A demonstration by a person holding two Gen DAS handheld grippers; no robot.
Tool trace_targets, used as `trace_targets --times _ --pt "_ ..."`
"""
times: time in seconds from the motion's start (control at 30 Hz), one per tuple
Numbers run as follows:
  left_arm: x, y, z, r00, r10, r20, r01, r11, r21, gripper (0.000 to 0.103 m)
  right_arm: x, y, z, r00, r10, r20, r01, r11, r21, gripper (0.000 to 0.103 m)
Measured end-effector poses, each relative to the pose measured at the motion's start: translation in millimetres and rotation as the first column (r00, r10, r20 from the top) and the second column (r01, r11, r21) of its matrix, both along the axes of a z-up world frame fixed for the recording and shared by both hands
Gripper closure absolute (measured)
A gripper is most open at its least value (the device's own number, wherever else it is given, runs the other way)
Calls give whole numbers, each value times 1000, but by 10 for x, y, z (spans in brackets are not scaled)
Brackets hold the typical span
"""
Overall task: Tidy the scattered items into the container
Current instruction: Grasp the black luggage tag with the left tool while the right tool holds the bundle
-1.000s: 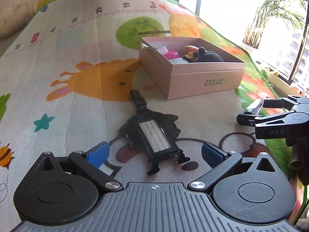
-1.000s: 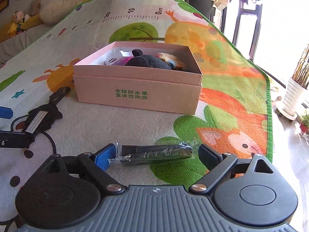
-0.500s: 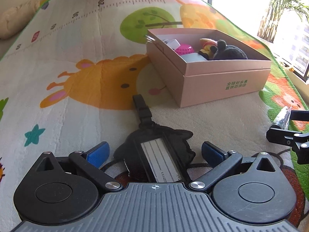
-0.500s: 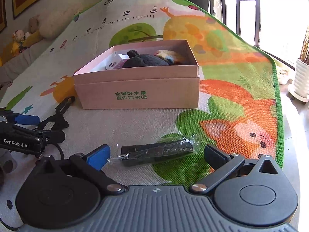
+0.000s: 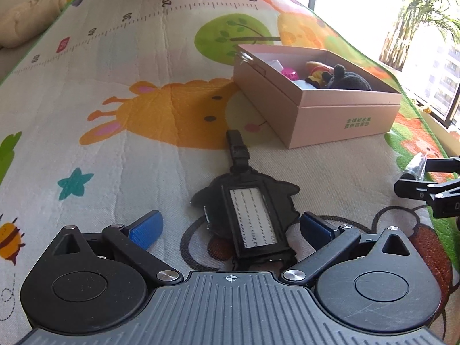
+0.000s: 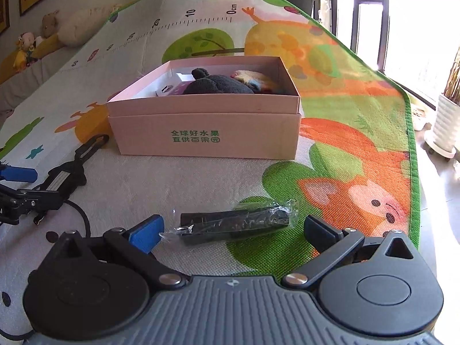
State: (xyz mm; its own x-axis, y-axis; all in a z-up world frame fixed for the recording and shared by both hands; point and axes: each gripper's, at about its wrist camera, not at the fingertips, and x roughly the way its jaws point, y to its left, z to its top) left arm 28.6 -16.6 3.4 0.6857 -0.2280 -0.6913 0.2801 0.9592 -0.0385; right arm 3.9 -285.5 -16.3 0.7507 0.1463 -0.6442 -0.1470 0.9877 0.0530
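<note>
Closer now, my left hand-held gripper [image 5: 230, 227] straddles the black rubber luggage tag [image 5: 250, 218], jaws wide; I should centre before squeezing.

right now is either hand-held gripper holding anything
Nothing is held. The left hand-held gripper stands open around the black luggage tag; the right hand-held gripper stands open around the plastic-wrapped black cylinder.
</note>
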Motion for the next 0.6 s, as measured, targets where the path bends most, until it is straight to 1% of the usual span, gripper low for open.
trace_targets --times 0.13,0.23,0.3,0.37,0.6 --pt "78 -151 -28 1000 5 5 -5 1000 28 0 1 -2 -1 1000 1 -1 -1 1000 -4 0" --pt "77 -220 -54 1000 -17 23 15 998 59 1 1 -4 -2 1000 1 0 -1 1000 -1 0" --pt "59 -211 -46 999 -30 26 28 998 51 8 2 -5 -1 1000 1 0 -1 1000 1 0" --pt "41 -190 -39 999 -27 32 25 998 50 12 -3 -3 0 1000 0 0 0 1000 1 0" --pt "20 -192 -22 999 -21 25 20 998 54 13 -14 -8 2 1000 -1 3 1 1000 10 0"
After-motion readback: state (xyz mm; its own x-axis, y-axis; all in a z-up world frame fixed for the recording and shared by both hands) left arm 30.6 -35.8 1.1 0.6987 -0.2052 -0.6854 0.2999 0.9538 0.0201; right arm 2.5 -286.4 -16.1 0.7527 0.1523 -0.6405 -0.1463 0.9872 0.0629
